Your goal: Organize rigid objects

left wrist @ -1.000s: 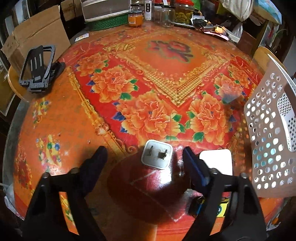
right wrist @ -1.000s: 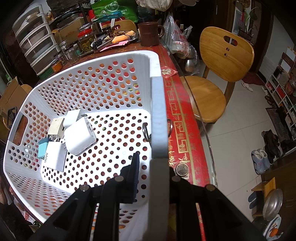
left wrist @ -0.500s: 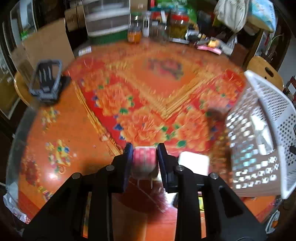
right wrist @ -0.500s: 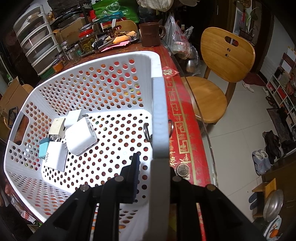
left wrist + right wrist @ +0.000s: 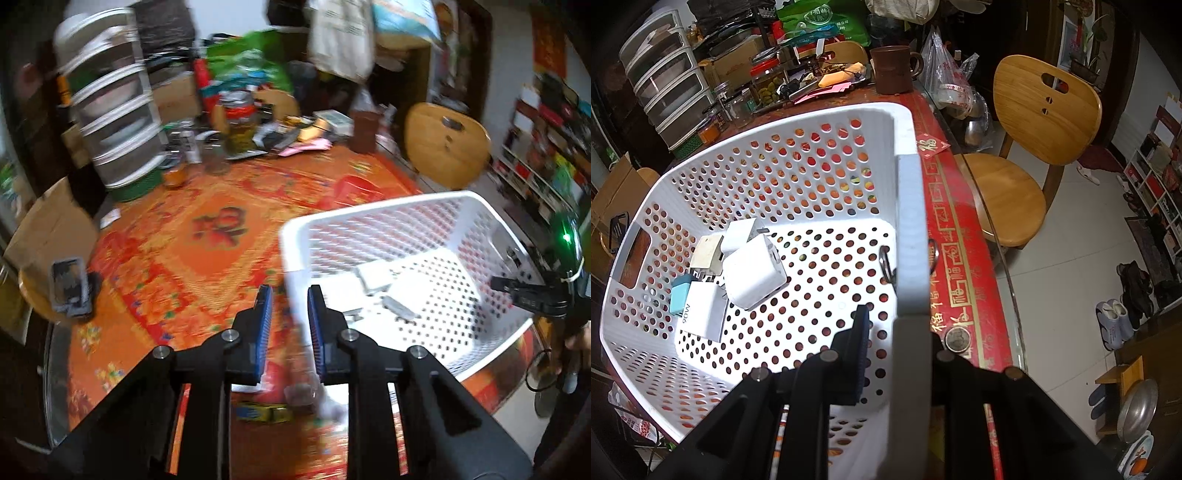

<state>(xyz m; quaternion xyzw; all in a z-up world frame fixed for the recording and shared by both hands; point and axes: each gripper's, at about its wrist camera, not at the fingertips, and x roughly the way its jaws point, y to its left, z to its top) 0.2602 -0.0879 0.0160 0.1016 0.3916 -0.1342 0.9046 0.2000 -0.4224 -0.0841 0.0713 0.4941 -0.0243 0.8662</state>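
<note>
Five or so phone chargers (image 5: 753, 273) already lie inside the white perforated basket (image 5: 820, 177). The right gripper (image 5: 897, 332) pinches the basket's wall. The left gripper (image 5: 290, 306) hangs at the basket's near corner, its jaws close together; blur hides any load. Outside the basket a black phone stand (image 5: 70, 288) is left.

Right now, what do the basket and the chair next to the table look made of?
Basket: looks like white molded plastic, matte, with uniform round holes punched through walls and floor. Chair: seems to be wood, light varnish sheen, visible grain, cut-out slot in the backrest.
</note>
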